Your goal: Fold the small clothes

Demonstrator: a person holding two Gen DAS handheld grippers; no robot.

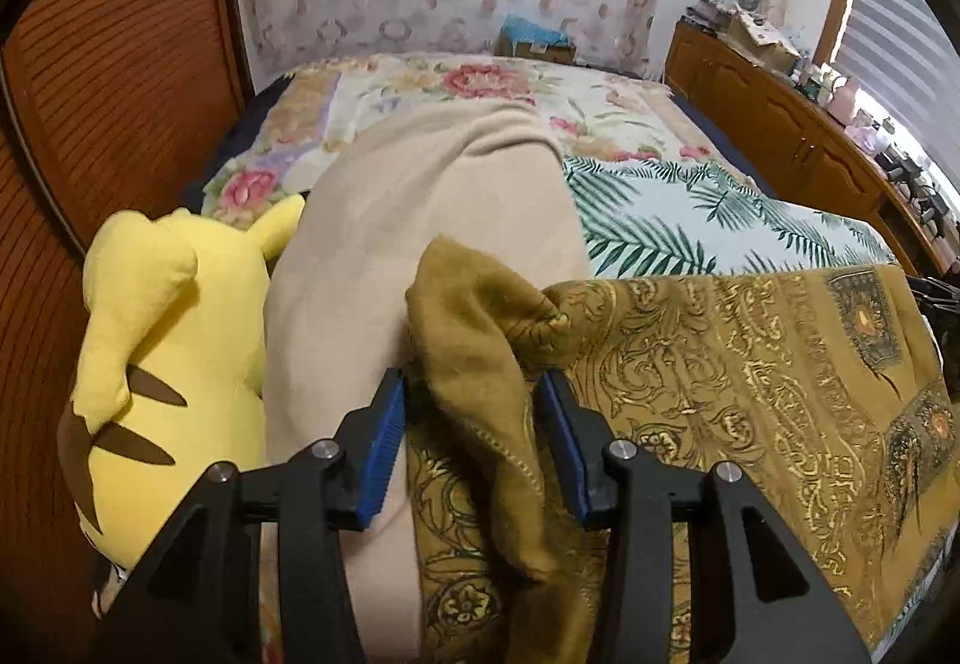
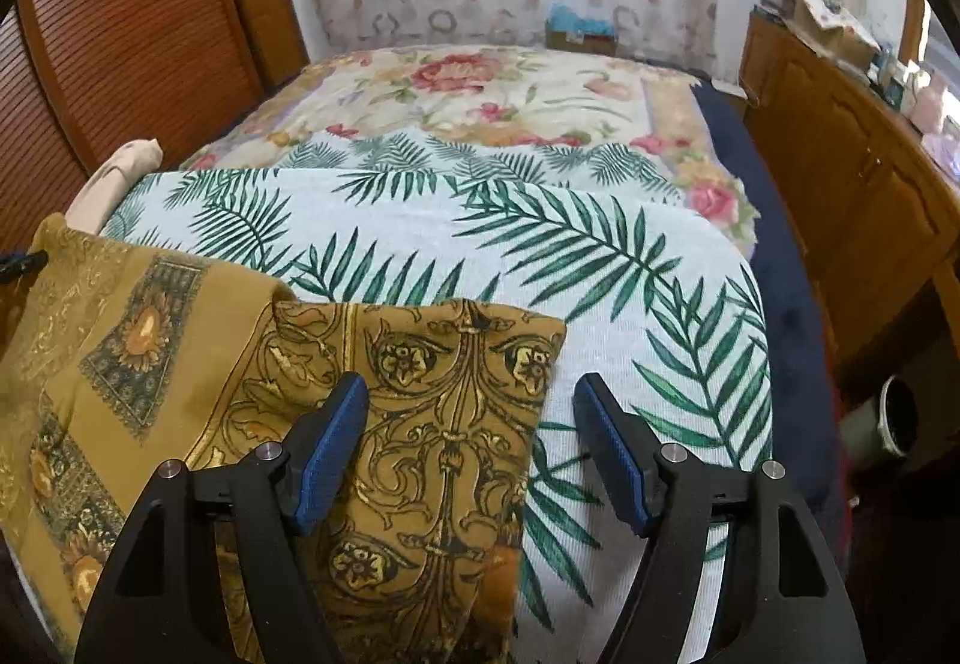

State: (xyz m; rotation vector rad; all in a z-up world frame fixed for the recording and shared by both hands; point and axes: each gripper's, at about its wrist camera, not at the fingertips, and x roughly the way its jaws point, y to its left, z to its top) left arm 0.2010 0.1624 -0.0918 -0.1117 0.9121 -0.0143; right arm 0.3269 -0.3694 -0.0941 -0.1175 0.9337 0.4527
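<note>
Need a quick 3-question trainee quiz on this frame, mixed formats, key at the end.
1. True or false: the right gripper stands open, pressing on nothing.
2. What stands bunched between the left gripper pads? A) a corner of the mustard-gold patterned cloth B) the yellow plush toy C) the beige blanket
3. Fill in: in the right wrist view the mustard cloth lies on the white sheet printed with green ____.

Key: 1 true. 2 A; whether the pads actually press on it is not clear. 3 palm leaves.
</note>
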